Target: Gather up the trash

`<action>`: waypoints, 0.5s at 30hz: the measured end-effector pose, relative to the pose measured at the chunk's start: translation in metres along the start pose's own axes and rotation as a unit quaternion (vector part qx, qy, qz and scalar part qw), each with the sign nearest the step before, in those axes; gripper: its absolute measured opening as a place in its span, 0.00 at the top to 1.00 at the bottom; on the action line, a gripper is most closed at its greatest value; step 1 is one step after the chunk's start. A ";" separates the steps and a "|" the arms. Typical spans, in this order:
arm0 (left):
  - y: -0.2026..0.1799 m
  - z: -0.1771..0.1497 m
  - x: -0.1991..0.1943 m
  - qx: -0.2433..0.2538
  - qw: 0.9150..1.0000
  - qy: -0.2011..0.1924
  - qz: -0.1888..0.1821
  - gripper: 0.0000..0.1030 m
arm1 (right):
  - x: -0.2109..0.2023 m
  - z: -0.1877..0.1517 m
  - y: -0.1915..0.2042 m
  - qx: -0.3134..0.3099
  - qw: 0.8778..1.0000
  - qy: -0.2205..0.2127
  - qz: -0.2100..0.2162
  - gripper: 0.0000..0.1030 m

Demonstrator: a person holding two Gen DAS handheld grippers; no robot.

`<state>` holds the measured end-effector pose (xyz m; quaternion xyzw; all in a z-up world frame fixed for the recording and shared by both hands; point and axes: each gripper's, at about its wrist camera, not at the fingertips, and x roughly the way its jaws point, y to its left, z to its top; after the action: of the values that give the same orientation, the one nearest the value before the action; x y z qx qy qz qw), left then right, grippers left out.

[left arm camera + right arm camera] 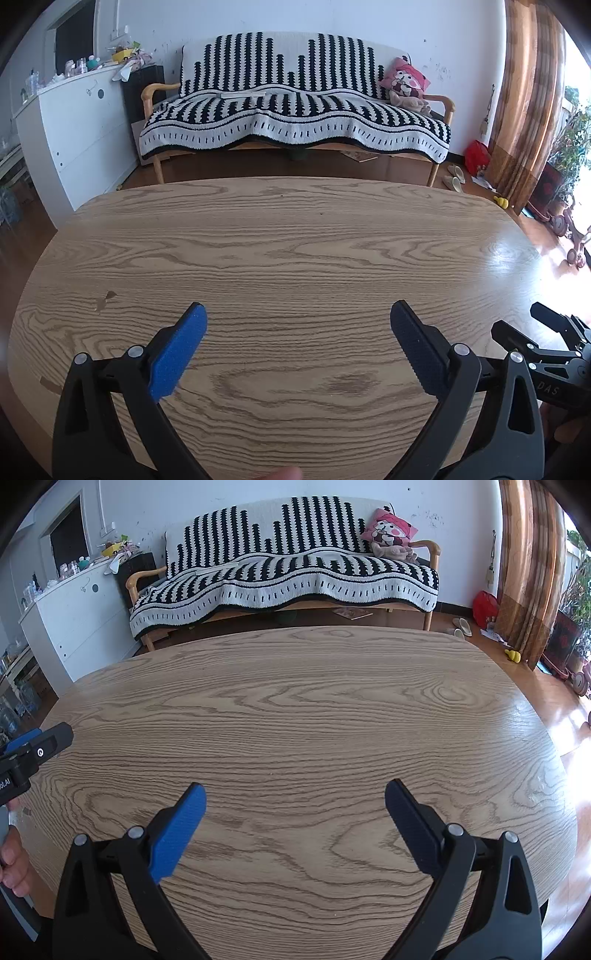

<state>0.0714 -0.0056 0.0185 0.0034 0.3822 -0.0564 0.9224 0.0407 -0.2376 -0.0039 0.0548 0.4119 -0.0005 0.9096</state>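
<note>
- A wooden table [295,236] is filling the foreground in both views, its top showing only grain.
- A sofa [295,107] under a black-and-white striped throw is standing beyond the far edge, a pink cushion [404,79] lying at its right end.
- The left gripper [298,328] is hovering released, jaws spread wide, over the near edge.
- The right gripper [294,806] is hovering likewise, grasping nothing.
- No trash is showing on the table.
</note>
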 end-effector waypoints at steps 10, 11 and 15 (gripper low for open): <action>-0.003 -0.001 -0.004 0.005 1.000 -0.009 0.004 0.06 | -0.002 0.002 -0.003 -0.003 1.000 -0.002 -0.003 0.09; -0.004 0.000 -0.006 0.005 1.000 -0.010 0.004 0.06 | -0.001 0.002 -0.003 -0.003 1.000 -0.002 -0.003 0.09; -0.007 0.000 -0.007 0.007 1.000 -0.010 0.004 0.06 | -0.001 0.001 -0.003 -0.002 1.000 -0.001 -0.003 0.09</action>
<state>0.0658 -0.0115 0.0239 0.0113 0.3723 -0.0551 0.9264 0.0406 -0.2407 -0.0022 0.0517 0.4107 -0.0025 0.9103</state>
